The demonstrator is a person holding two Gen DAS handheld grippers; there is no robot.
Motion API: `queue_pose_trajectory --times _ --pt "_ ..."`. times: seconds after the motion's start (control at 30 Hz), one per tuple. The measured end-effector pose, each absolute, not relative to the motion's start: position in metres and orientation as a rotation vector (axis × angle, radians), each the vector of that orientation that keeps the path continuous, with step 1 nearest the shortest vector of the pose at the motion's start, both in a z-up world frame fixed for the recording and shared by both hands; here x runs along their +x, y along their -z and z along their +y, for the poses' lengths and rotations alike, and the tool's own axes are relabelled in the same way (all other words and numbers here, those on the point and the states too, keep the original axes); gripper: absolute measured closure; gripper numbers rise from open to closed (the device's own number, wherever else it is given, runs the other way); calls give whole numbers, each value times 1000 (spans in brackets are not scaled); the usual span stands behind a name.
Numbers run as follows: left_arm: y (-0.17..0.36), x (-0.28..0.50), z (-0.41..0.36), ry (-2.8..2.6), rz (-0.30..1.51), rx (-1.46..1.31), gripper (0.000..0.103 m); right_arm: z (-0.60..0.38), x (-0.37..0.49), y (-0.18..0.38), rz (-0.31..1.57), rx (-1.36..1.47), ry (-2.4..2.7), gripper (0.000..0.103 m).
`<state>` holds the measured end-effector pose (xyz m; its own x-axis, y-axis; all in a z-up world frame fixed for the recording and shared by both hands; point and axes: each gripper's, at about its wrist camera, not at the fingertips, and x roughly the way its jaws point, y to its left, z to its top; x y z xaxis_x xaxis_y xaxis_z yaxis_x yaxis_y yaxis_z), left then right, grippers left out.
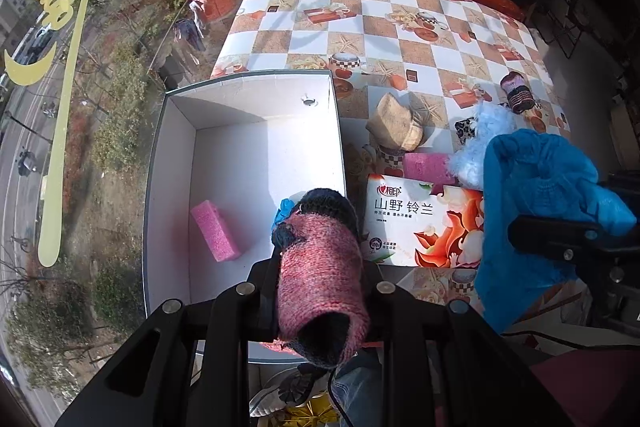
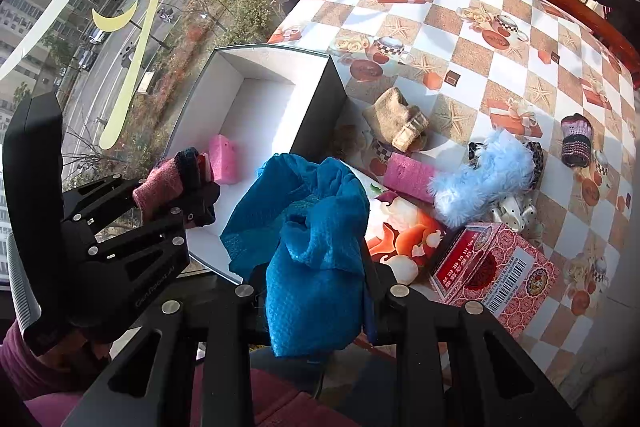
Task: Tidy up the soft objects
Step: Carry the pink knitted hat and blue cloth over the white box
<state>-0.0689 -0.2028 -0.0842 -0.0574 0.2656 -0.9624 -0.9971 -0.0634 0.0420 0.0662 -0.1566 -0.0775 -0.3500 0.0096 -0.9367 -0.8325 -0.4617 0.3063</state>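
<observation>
Left gripper (image 1: 320, 267): jaws closed tight on a pink knitted sock (image 1: 324, 275), a rolled, ribbed wool tube with dark navy ends. Its long axis runs along the fingers, one dark end toward the camera, the other pointing down at the near right corner of the white box (image 1: 256, 95).

Right gripper (image 2: 316, 279): jaws closed on a blue cloth (image 2: 312, 247), thin, crinkled, loosely bunched with no fixed shape; its bulk hangs over the box's near corner and the tissue pack (image 1: 424, 223), though the exact overlap is hard to judge through the fisheye.

Box: rigid white card, rectangular, open-topped, dark outer wall. Inside lies a pink sponge block (image 1: 216, 231), porous, rectangular.

On the checked vinyl tablecloth (image 1: 360, 3): a second pink sponge (image 2: 412, 175), a tan knitted sock (image 2: 396, 123), a fluffy light-blue item (image 2: 484, 175), a small striped knitted roll (image 2: 576, 139), and a red printed carton (image 2: 500, 275).
</observation>
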Motion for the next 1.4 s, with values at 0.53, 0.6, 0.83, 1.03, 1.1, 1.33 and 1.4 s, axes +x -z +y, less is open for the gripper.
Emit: queue_pose_trajectory --times 0.53,0.6,0.83,1.03,1.1,1.33,1.4 --pt "86 -79 -208 -1425 1009 -1043 77 -158 55 80 1116 -1314 -1892 72" --pt "86 -80 -208 -1427 1008 -1045 77 -159 54 80 1114 -1316 -1894 72" --pt "86 -84 -209 -1434 1005 -1052 77 -159 50 80 1110 -1324 -1901 72" --pt "86 -86 -210 -1440 1002 -1058 77 -160 48 81 1109 -1329 -1904 72" --pt "86 -86 -210 -1441 1002 -1057 77 -160 48 81 1109 -1329 -1904 72" --pt "87 -91 -212 -1449 1000 -1063 77 -161 42 82 1103 -1337 -1912 72" --pt "87 -91 -212 -1452 999 -1063 77 -161 41 82 1103 -1340 -1915 72"
